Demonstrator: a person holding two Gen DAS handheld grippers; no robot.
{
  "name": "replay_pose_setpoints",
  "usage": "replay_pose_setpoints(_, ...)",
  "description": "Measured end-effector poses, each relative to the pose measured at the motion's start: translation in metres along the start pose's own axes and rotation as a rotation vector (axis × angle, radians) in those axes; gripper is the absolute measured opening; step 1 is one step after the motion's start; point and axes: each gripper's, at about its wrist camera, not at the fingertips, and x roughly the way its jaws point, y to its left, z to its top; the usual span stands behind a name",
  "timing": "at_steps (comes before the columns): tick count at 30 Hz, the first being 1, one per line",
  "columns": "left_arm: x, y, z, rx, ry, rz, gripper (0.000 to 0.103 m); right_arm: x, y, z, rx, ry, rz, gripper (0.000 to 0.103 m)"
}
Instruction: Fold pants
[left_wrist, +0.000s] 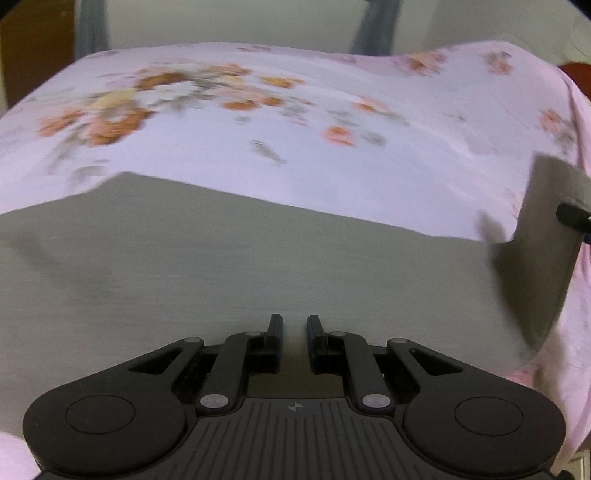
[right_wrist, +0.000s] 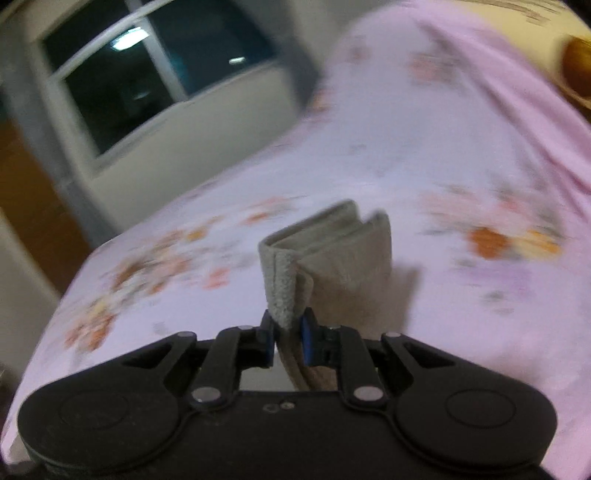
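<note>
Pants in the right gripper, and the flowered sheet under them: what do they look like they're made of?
Pants: seemingly a thick, soft knit or fleece, matte grey-beige; the edge pinched in the right gripper looks nubbly and the folded layers are bulky. Sheet: apparently thin woven cotton or a blend, pale pink with a printed floral pattern, smooth and draping; blur leaves the weave open.

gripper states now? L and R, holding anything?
Left gripper: near closed over the grey pants; grip can't be confirmed.
Right gripper: closed on a bunched edge of the pants.
</note>
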Motion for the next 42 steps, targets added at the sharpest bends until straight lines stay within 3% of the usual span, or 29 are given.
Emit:
replay_pose_setpoints(7, -0.015, 0.081, -0.015, -0.121, -0.004, 0.090, 0.012, 0.045, 0.092, -0.061, -0.107, 0.192, 0.188, 0.014)
replay_pose_setpoints(11, -0.009, 0.102, -0.027, -0.168, 0.030, 0.085, 0.012, 0.076, 0.111, -0.108, -0.197, 0.336, 0.155, 0.020)
replay_pose_setpoints(13, -0.008, 0.105, -0.032, -0.184, 0.030, 0.059, 0.012, 0.081, 0.109, -0.117, -0.203, 0.361, 0.134, 0.025)
replay_pose_setpoints(17, -0.009, 0.104, -0.031, -0.238, 0.035, -0.040, 0.012, 0.070, 0.106, -0.103, -0.146, 0.363, 0.187, 0.051)
replay_pose_setpoints(19, -0.012, 0.096, -0.027, -0.246, 0.027, -0.089, 0.013, 0.056, 0.104, -0.093, -0.150, 0.328, 0.215, 0.050)
replay_pose_setpoints(25, -0.008, 0.069, -0.019, -0.275, 0.052, -0.210, 0.013, 0.026, 0.076, -0.075, -0.127, 0.225, 0.165, 0.049)
replay_pose_setpoints(34, 0.010, 0.048, -0.024, -0.354, 0.115, -0.289, 0.014, -0.004, 0.021, -0.071, -0.028, 0.154, 0.082, 0.049)
replay_pose_setpoints(35, 0.013, 0.047, -0.025, -0.369, 0.115, -0.288, 0.015, -0.004, 0.016, -0.071, -0.020, 0.152, 0.078, 0.049)
replay_pose_setpoints(37, 0.019, 0.046, -0.026, -0.401, 0.114, -0.303, 0.057, -0.004, 0.008, -0.071, -0.006, 0.150, 0.065, 0.049)
replay_pose_setpoints(39, 0.020, 0.045, -0.026, -0.438, 0.094, -0.327, 0.073, -0.004, 0.000, -0.072, 0.010, 0.149, 0.052, 0.049)
replay_pose_setpoints(42, 0.016, 0.038, -0.023, -0.406, 0.092, -0.285, 0.076, -0.005, -0.011, -0.075, 0.042, 0.158, 0.045, 0.049)
